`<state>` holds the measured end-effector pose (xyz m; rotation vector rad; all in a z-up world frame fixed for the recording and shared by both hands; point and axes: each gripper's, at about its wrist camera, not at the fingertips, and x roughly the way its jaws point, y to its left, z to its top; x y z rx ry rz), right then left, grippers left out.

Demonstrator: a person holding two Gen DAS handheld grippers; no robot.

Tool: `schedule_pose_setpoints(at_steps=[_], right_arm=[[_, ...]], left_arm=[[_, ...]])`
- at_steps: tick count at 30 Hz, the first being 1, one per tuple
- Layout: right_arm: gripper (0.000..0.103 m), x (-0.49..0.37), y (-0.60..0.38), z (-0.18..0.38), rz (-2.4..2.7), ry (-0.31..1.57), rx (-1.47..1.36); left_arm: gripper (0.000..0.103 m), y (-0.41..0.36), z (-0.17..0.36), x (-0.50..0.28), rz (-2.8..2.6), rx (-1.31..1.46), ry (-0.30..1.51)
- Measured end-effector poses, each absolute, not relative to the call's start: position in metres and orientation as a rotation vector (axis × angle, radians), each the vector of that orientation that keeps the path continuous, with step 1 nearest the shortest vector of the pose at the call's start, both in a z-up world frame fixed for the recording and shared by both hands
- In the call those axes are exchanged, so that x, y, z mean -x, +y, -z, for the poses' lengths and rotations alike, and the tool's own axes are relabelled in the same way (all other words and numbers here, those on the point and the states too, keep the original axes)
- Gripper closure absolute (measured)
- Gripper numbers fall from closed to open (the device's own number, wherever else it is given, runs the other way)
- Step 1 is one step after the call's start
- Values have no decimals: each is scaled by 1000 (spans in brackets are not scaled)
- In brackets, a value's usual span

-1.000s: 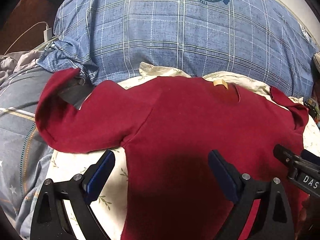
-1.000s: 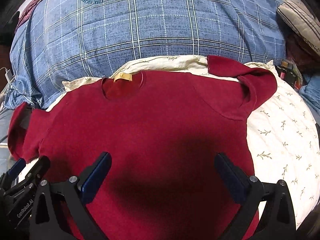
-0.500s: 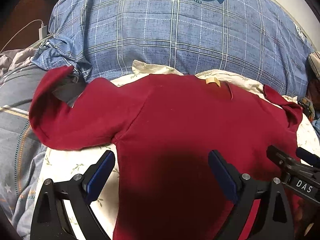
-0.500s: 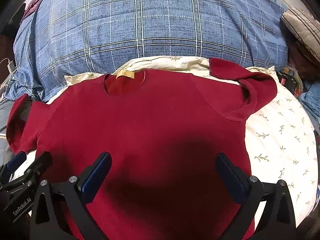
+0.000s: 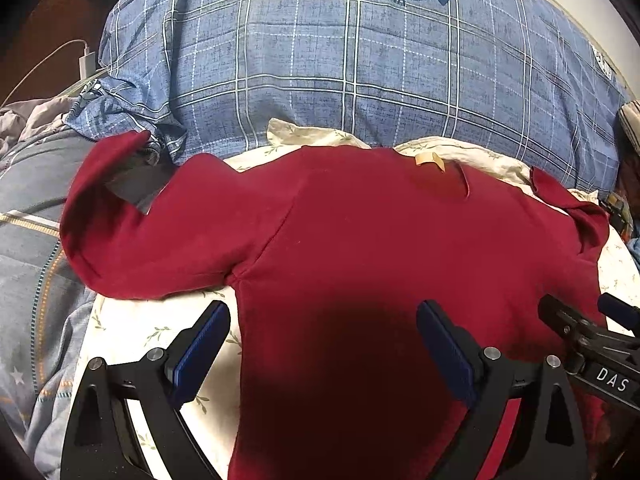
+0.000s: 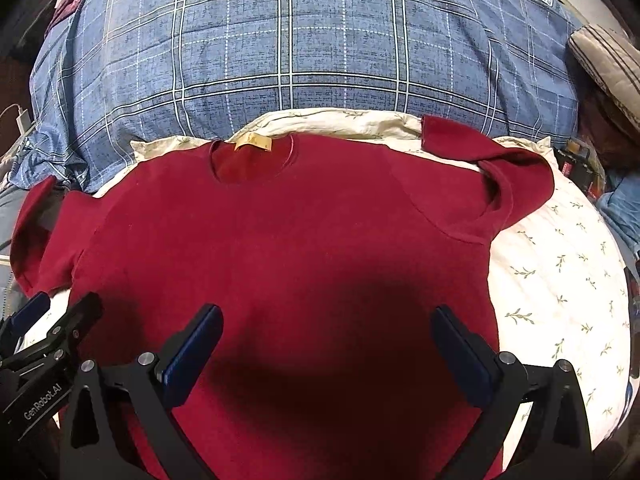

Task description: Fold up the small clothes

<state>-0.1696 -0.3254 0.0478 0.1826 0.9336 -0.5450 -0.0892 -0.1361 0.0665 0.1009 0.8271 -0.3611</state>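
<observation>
My left gripper [image 5: 322,344] hangs with jaws spread wide over the red T-shirt [image 5: 360,240], spread flat on the floral cushion [image 6: 560,288], collar away from me; its left sleeve [image 5: 132,232] lies nearest; my right gripper [image 6: 328,344], likewise agape, hovers over the hem

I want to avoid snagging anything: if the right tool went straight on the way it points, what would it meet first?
Most likely the red shirt, which fills the gap between the open right tool's fingers; the blue plaid quilt lies beyond. Depth is unclear.
</observation>
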Motion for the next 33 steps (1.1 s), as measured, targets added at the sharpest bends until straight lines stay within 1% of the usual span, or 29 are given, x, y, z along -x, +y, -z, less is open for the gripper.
schedule_pose_setpoints(at_steps=[33], right_arm=[[0,163,-320,-37,514,980,-181]], left_arm=[[8,-133,-62,84,359,-109,836]])
